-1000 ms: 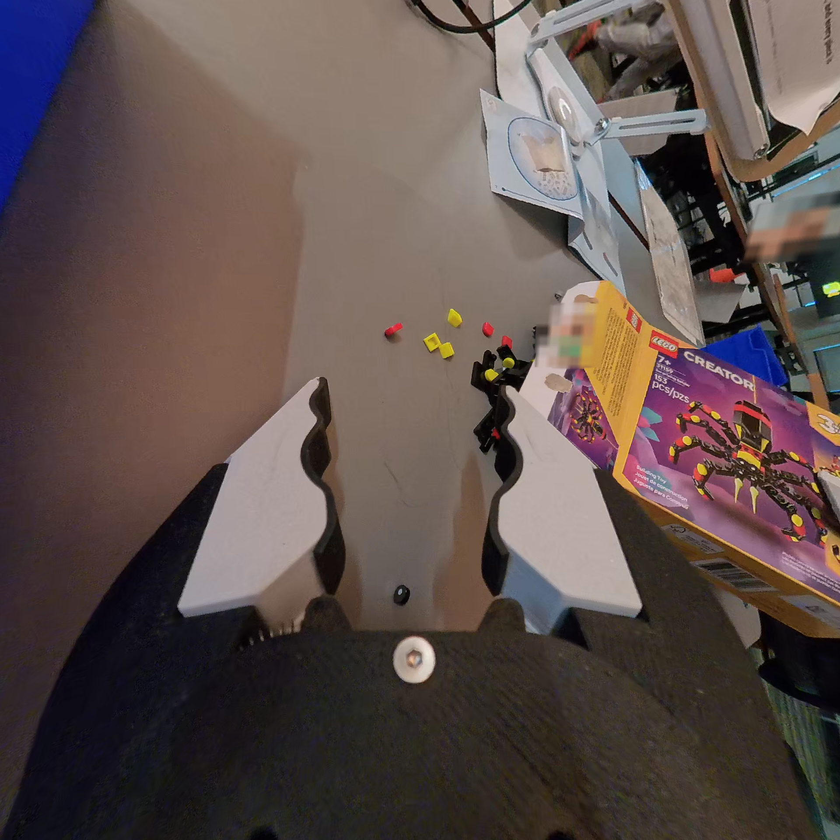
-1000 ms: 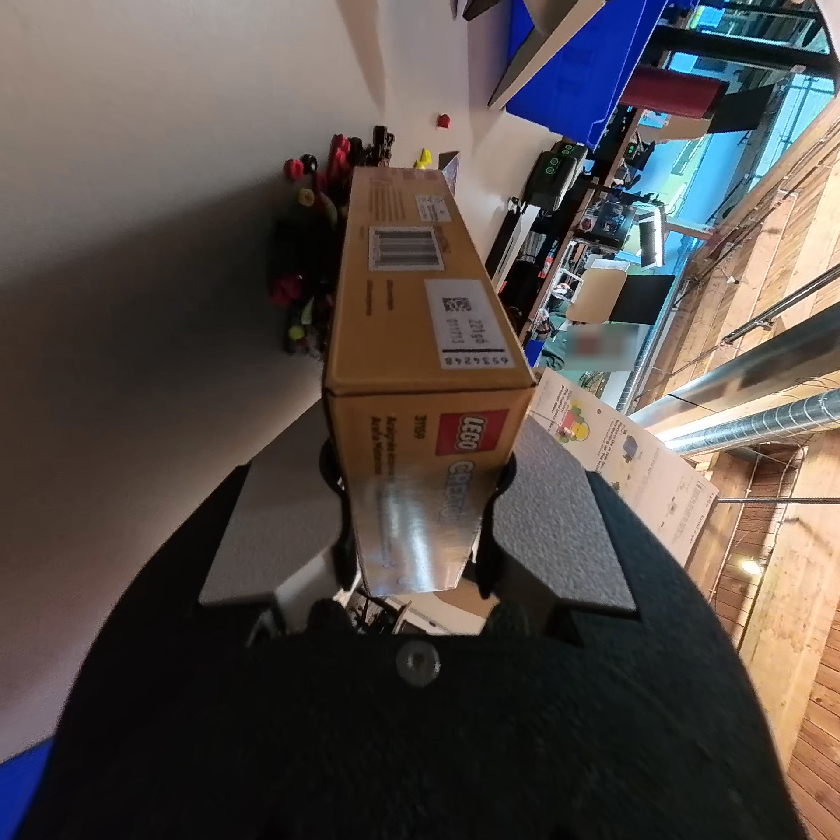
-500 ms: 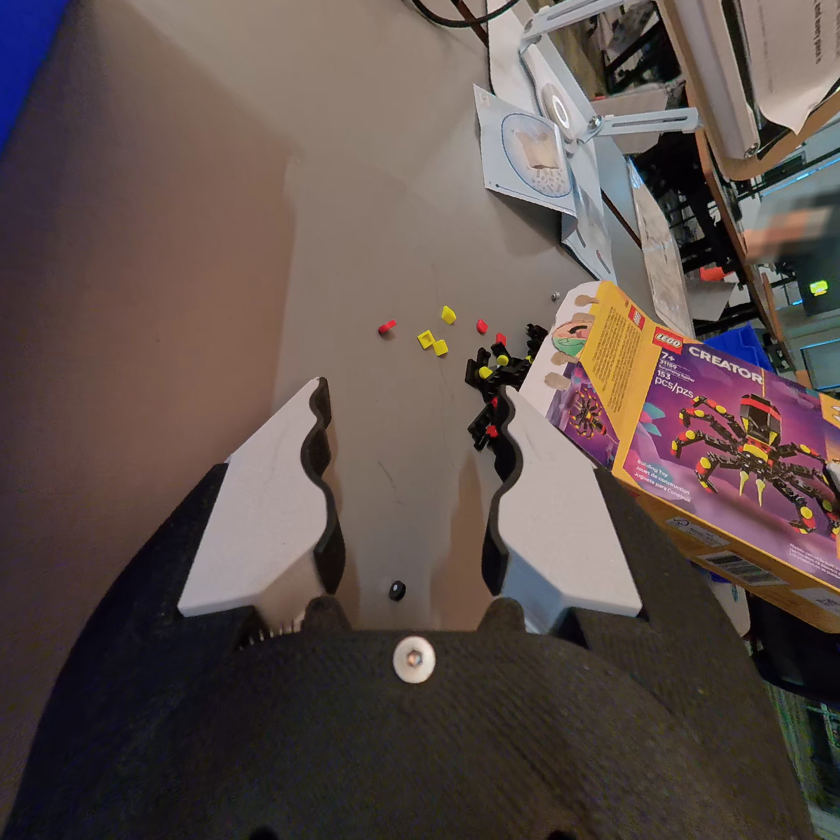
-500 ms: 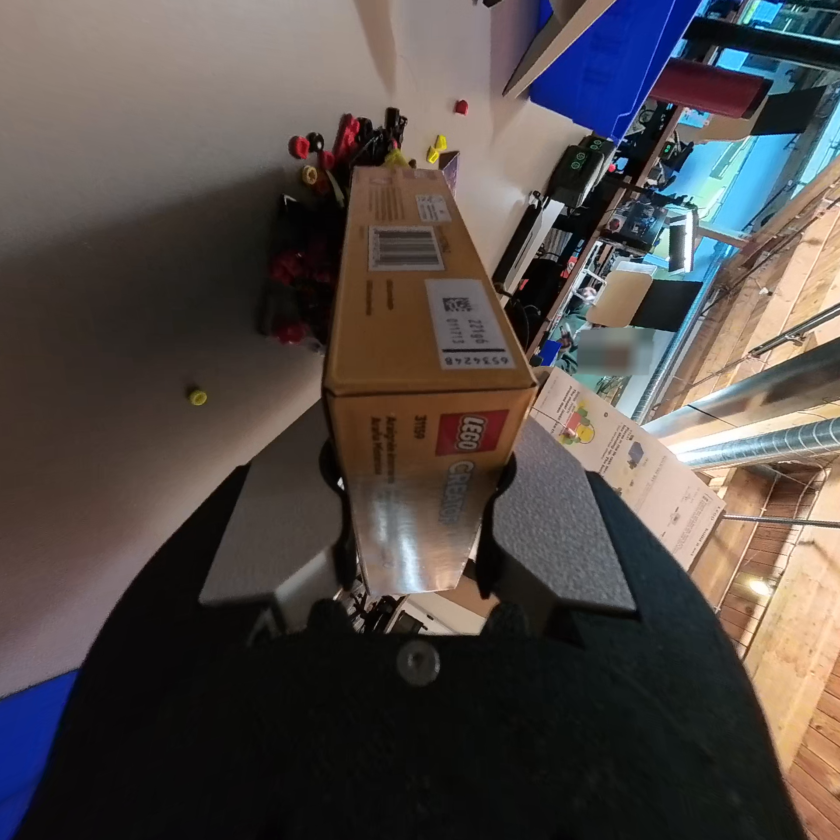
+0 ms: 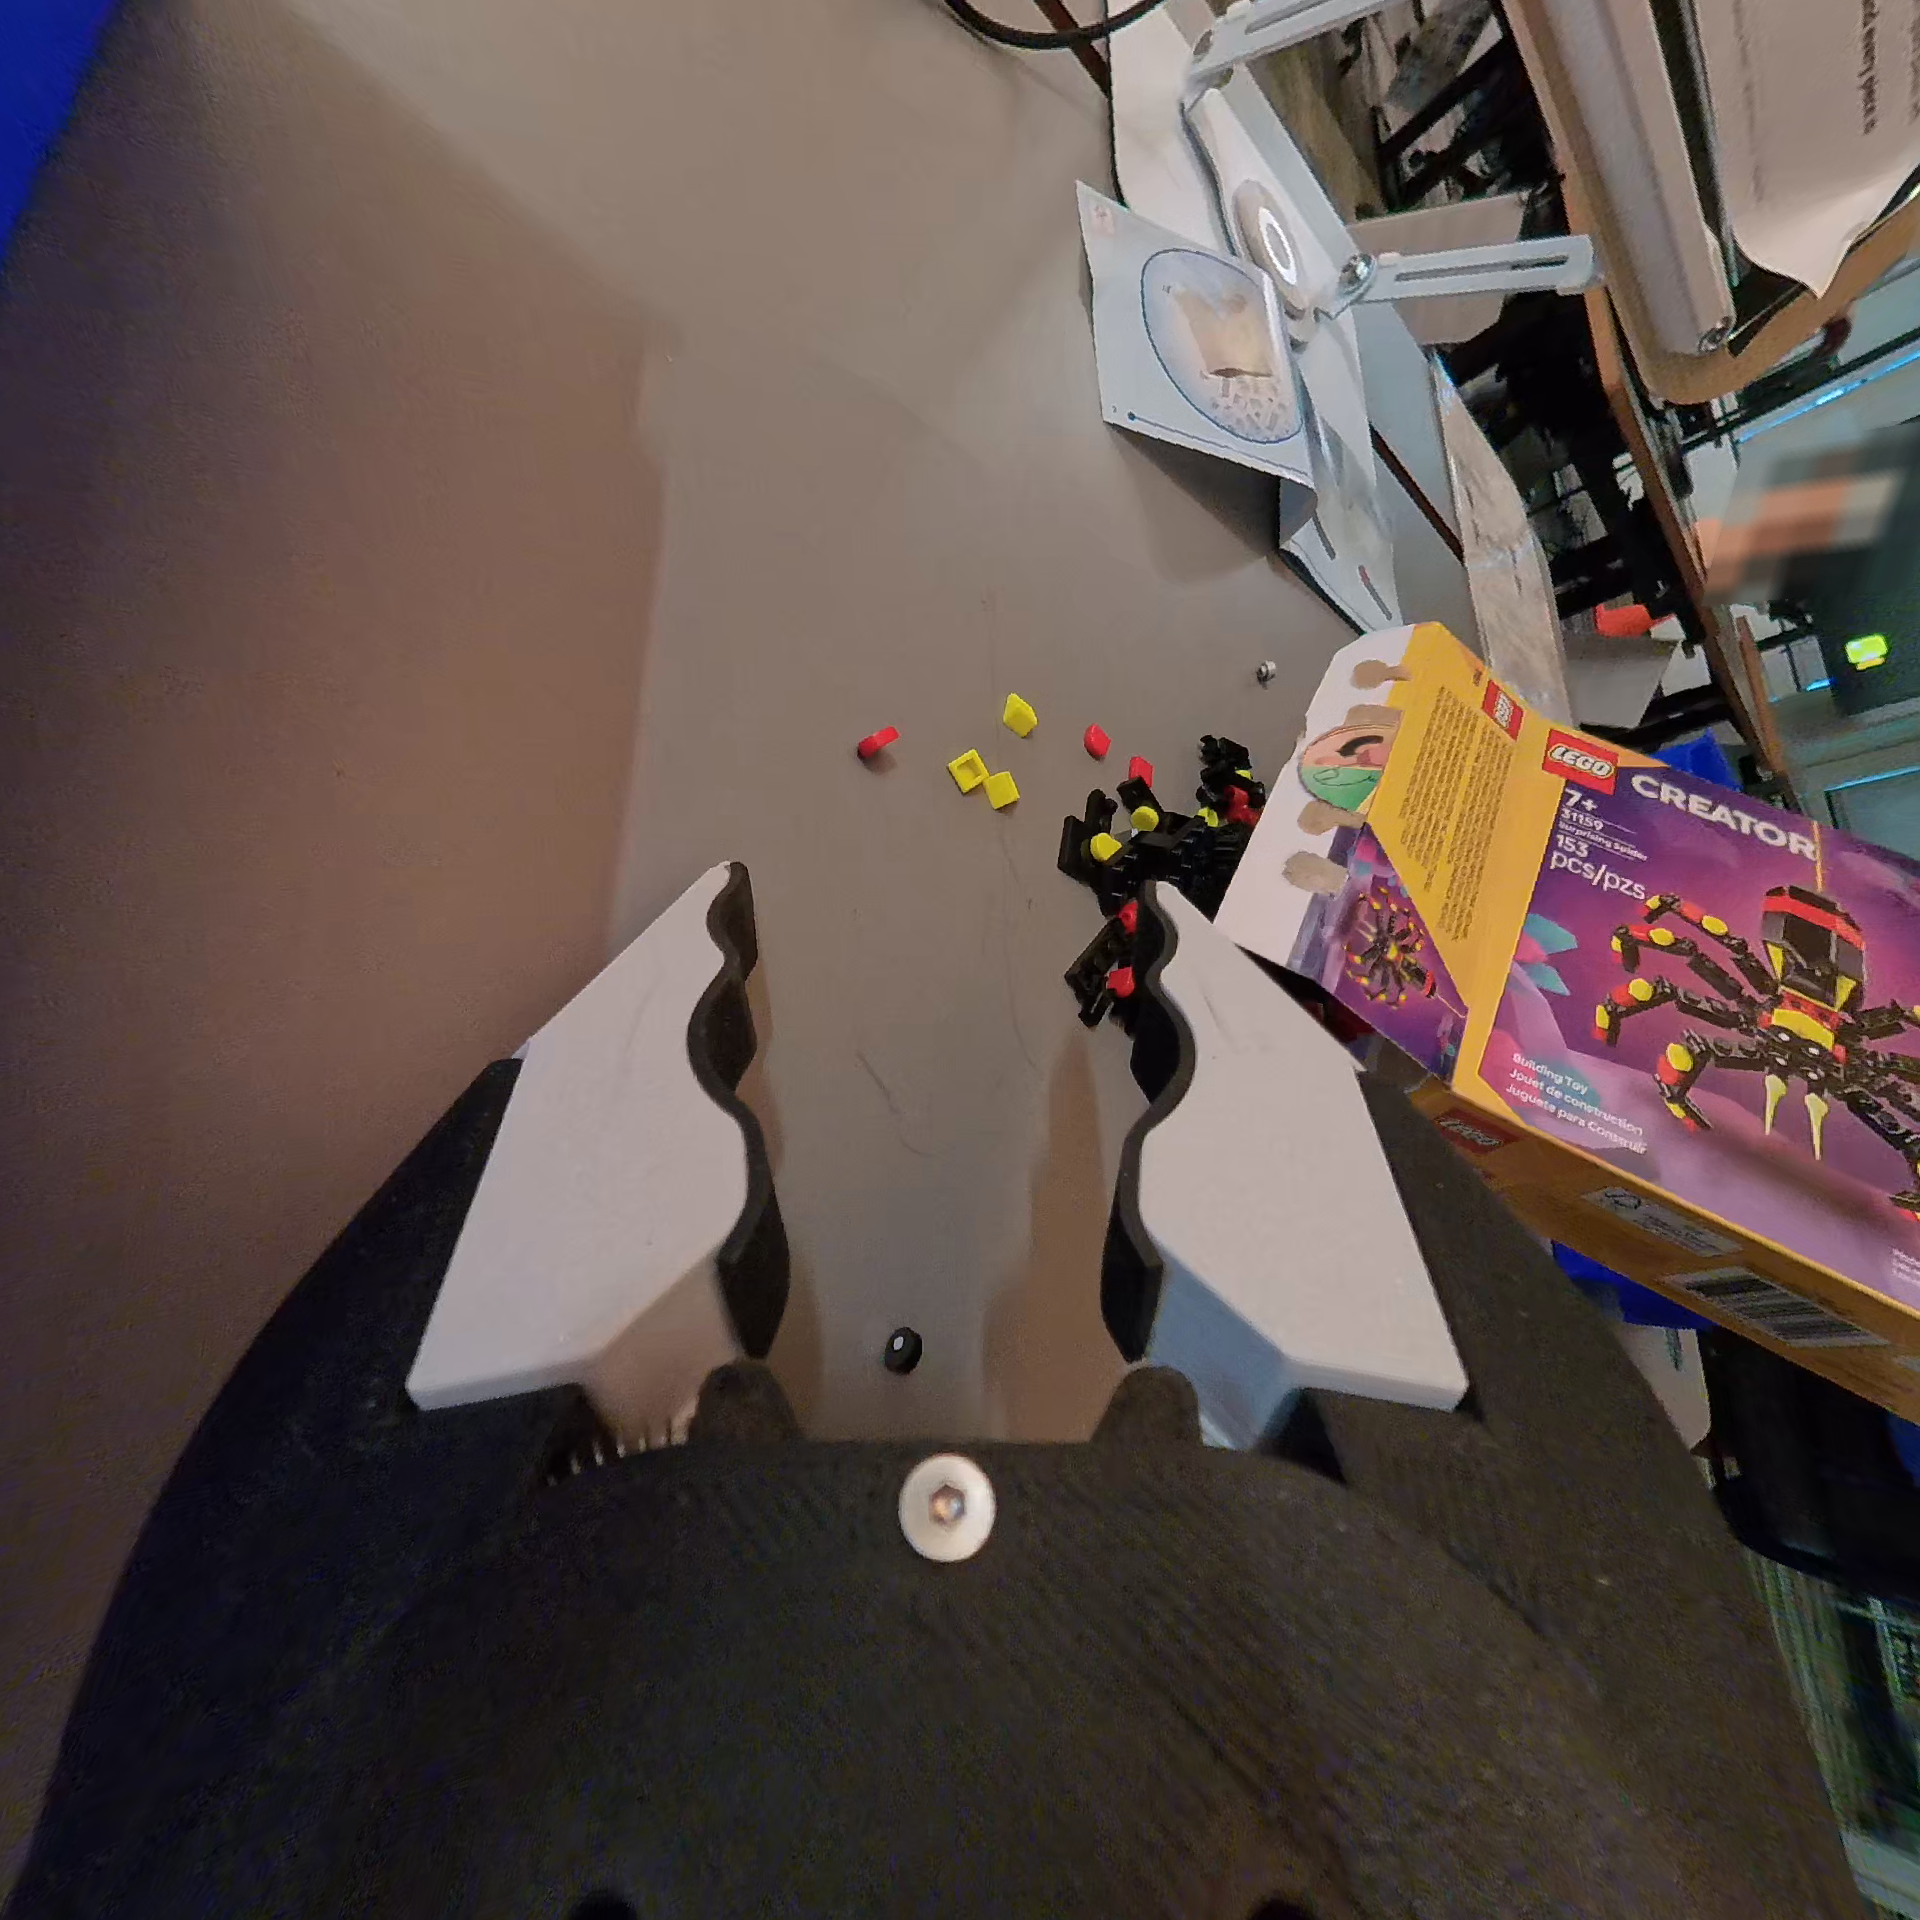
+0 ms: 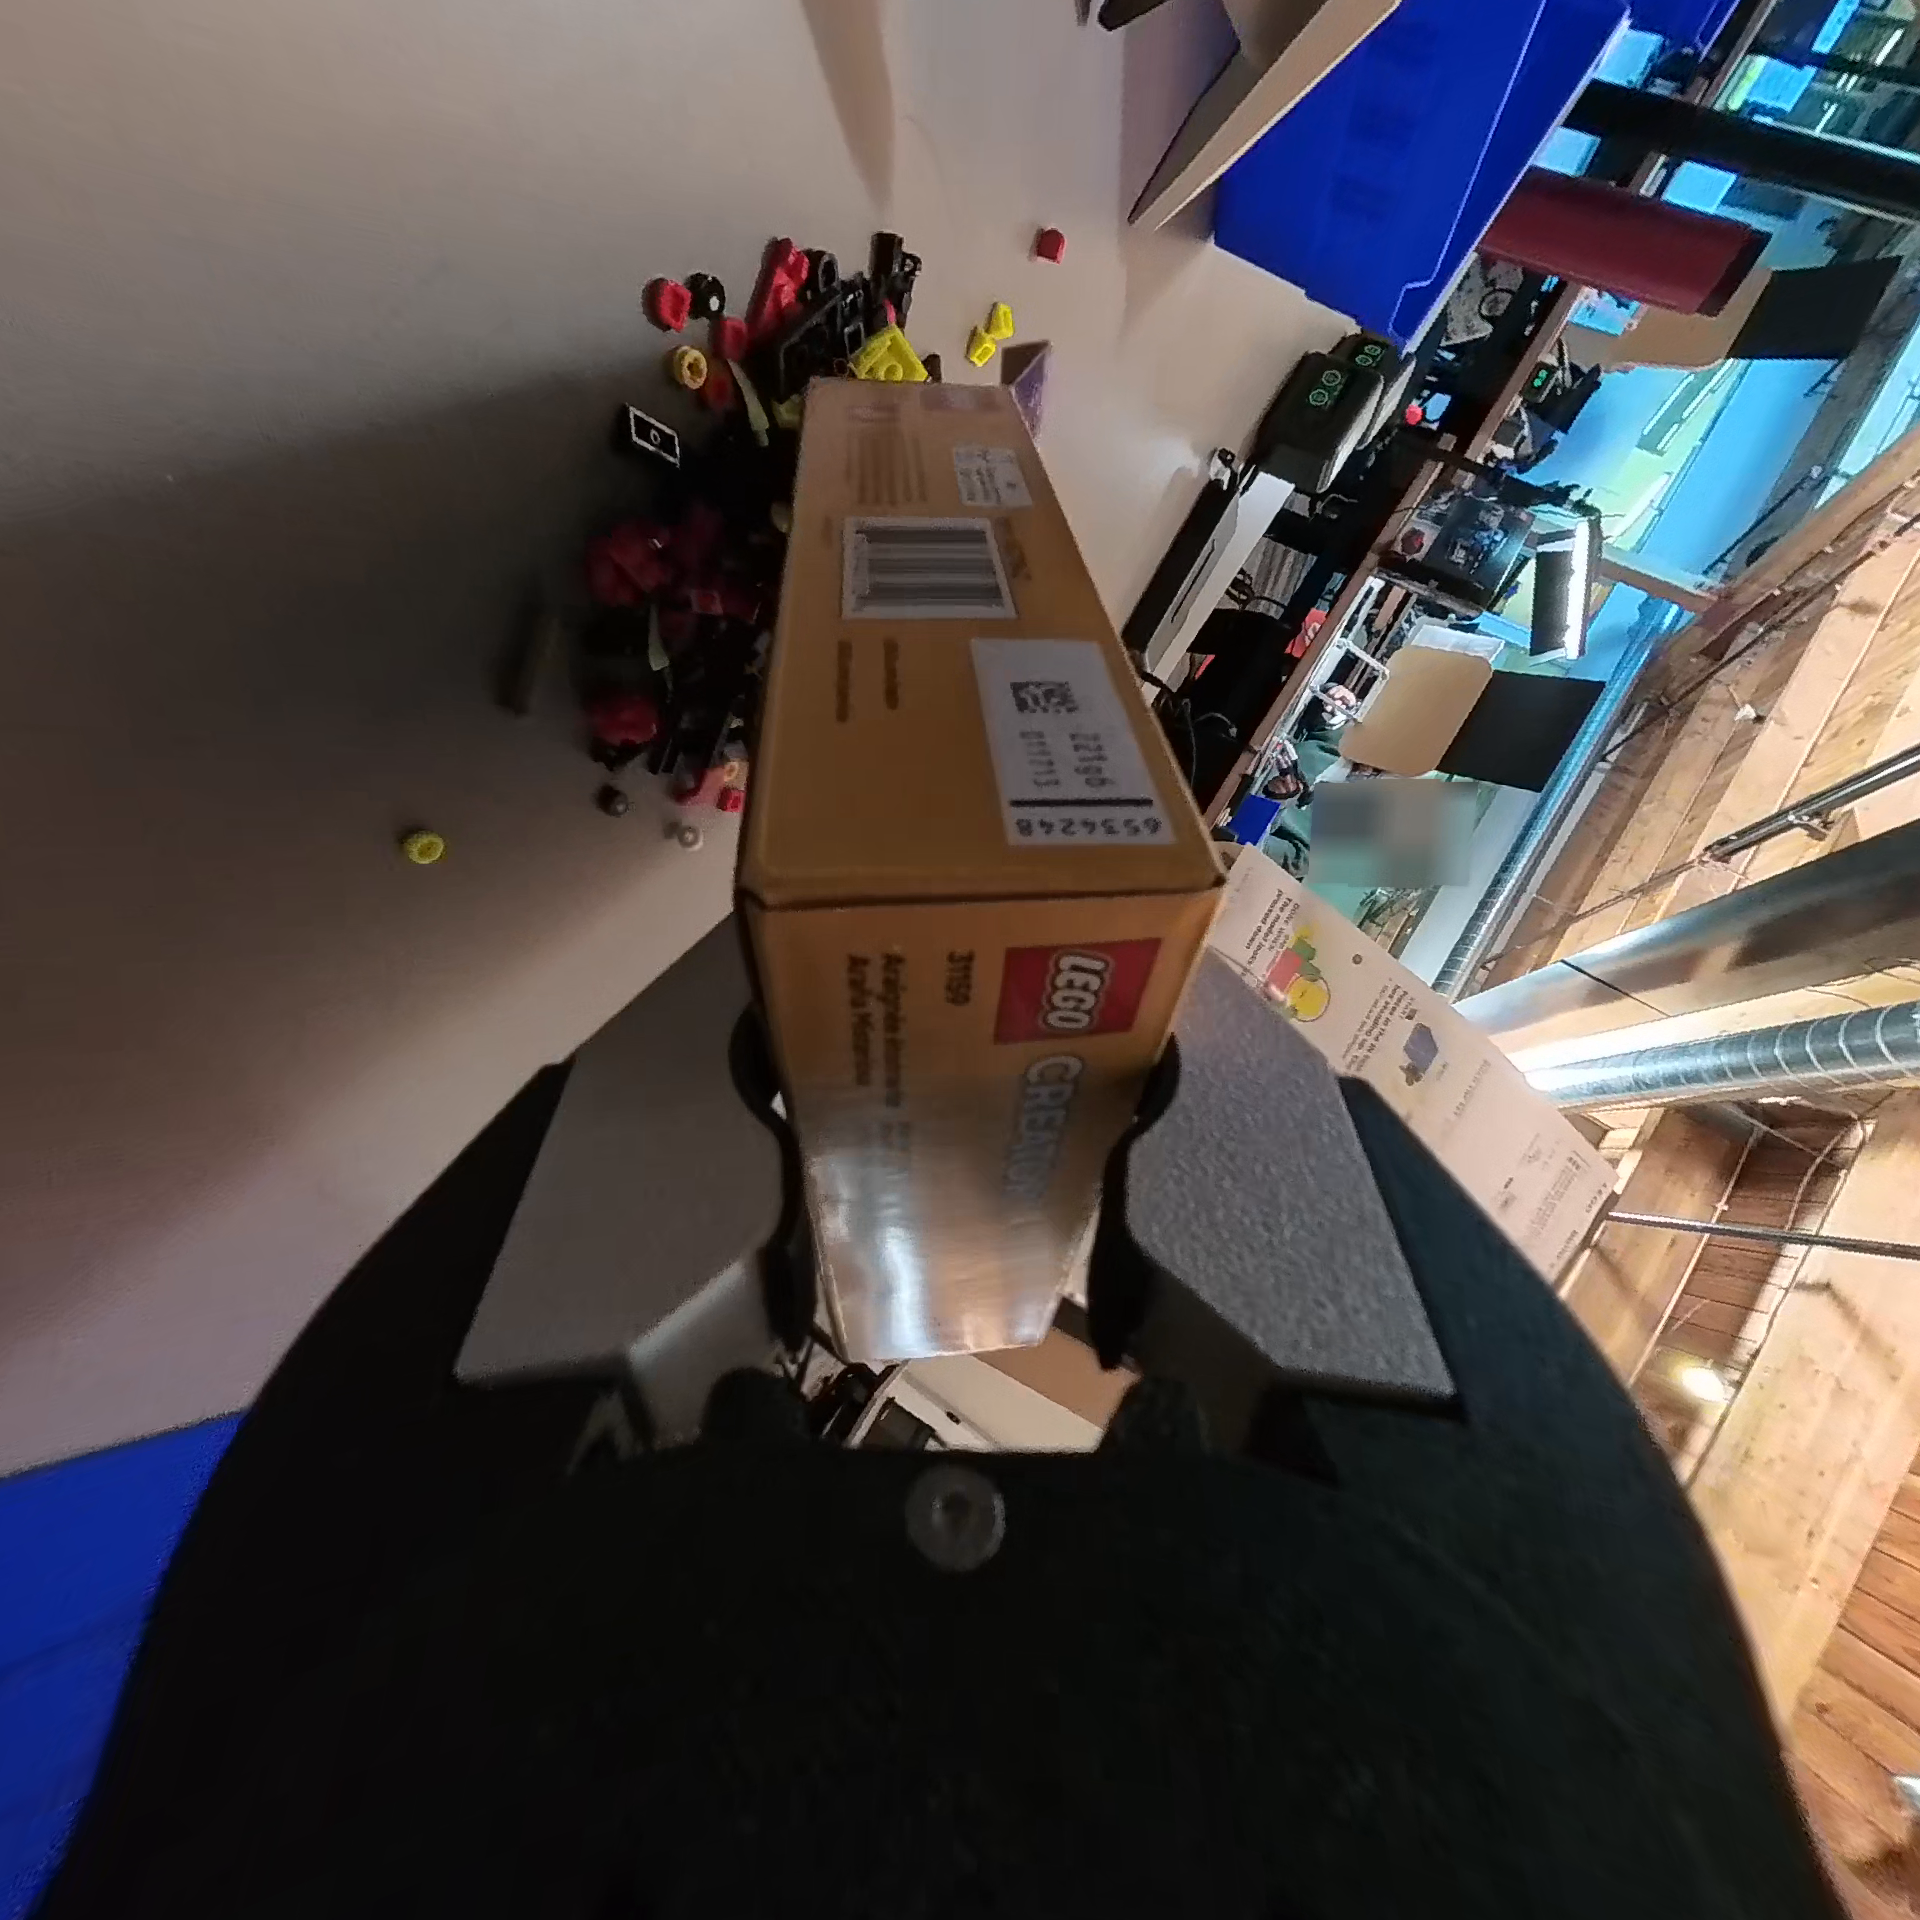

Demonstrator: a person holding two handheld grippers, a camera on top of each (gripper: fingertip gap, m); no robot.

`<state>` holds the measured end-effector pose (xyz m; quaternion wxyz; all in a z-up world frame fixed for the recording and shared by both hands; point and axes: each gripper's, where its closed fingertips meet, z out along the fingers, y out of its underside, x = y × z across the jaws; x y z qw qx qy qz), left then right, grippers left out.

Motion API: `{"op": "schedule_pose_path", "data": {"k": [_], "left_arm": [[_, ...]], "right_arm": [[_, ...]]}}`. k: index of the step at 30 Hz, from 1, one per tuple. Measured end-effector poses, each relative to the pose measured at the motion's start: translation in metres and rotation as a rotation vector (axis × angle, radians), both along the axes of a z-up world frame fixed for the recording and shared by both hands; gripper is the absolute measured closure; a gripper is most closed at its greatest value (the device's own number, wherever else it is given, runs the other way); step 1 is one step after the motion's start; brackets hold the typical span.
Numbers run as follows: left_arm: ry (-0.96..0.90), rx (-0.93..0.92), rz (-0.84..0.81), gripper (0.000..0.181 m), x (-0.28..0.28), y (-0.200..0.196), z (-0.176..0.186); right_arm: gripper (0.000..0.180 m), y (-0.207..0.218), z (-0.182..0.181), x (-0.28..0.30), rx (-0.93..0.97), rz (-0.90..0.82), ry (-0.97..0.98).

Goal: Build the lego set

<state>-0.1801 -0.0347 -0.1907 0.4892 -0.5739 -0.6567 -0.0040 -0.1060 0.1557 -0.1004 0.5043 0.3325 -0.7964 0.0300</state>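
My right gripper (image 6: 951,1049) is shut on the closed end of a yellow and purple lego box (image 6: 925,665). It holds the box tilted above the grey table with the open end down. The box also shows in the left wrist view (image 5: 1621,966), at the right. A pile of black, red and yellow lego pieces (image 6: 707,582) lies on the table under the open end; the pile also shows in the left wrist view (image 5: 1153,842). Loose yellow pieces (image 5: 982,774) and a red piece (image 5: 878,741) lie left of the pile. My left gripper (image 5: 940,914) is open and empty above the table, beside the pile.
Printed paper sheets (image 5: 1205,343) and a white metal bracket (image 5: 1382,260) lie at the table's far edge. A small black round piece (image 5: 902,1349) lies between my left fingers. A yellow round piece (image 6: 423,847) lies apart from the pile. A blue bin (image 6: 1423,156) stands beyond.
The right gripper has lifted and drawn back the box, and more pieces have spilled onto the table. A yellow round piece has rolled clear. The left gripper has stayed open, nearly still.
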Motion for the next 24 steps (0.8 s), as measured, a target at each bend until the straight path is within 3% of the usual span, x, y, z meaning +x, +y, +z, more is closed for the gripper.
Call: {"op": "schedule_pose_path", "data": {"k": [17, 24], "left_arm": [[0.002, 0.017, 0.003, 0.109, -0.001, 0.000, 0.001], [0.001, 0.024, 0.005, 0.109, -0.001, 0.000, 0.002]], "right_arm": [[0.120, -0.009, 0.030, -0.002, 0.036, 0.057, 0.011], [0.121, -0.006, 0.019, -0.003, 0.044, 0.008, -0.057]]}}
